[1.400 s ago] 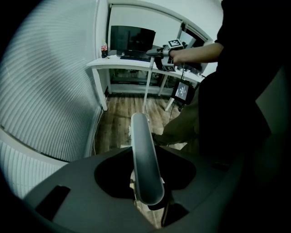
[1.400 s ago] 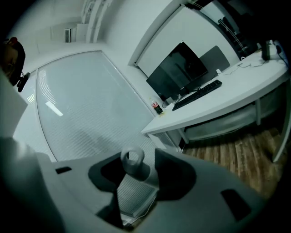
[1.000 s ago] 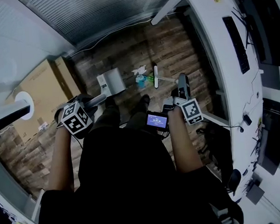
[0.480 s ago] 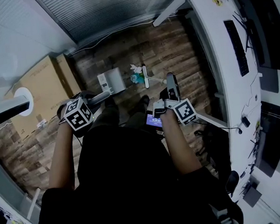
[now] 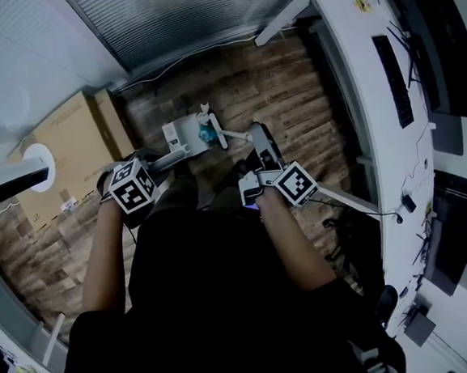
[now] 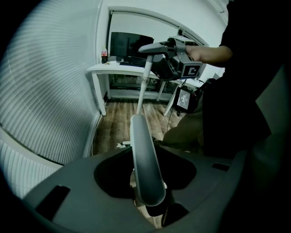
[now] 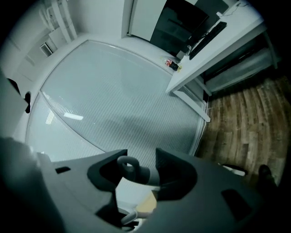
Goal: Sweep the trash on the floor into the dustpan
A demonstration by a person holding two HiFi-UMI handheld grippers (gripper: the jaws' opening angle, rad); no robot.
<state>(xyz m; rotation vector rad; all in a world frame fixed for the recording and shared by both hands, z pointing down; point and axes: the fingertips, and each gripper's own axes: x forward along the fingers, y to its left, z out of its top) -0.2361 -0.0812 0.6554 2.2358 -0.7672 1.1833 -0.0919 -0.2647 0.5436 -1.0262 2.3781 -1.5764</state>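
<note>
In the head view a white dustpan (image 5: 183, 135) stands on the wood floor, its grey handle (image 6: 142, 154) gripped by my left gripper (image 5: 155, 167). In the left gripper view, that gripper's (image 6: 145, 191) jaws close around the handle. My right gripper (image 5: 258, 135) holds the broom's grey handle end (image 7: 132, 169). Its jaws have just been opening a little, with the handle still between them. The white broom head (image 5: 220, 135) lies against blue and white trash (image 5: 207, 130) at the dustpan's mouth. In the left gripper view the broom pole (image 6: 143, 79) slants down from the right gripper (image 6: 175, 61).
A cardboard box (image 5: 74, 151) stands left of the dustpan. A long white desk (image 5: 371, 129) with a keyboard (image 5: 393, 74) runs along the right. A ribbed glass wall (image 7: 113, 86) closes the far side. The person's shoe (image 5: 241, 169) stands near the broom.
The right gripper and broom have swung left, pushing the trash across the floor to the dustpan's mouth. The left gripper and dustpan have stayed put.
</note>
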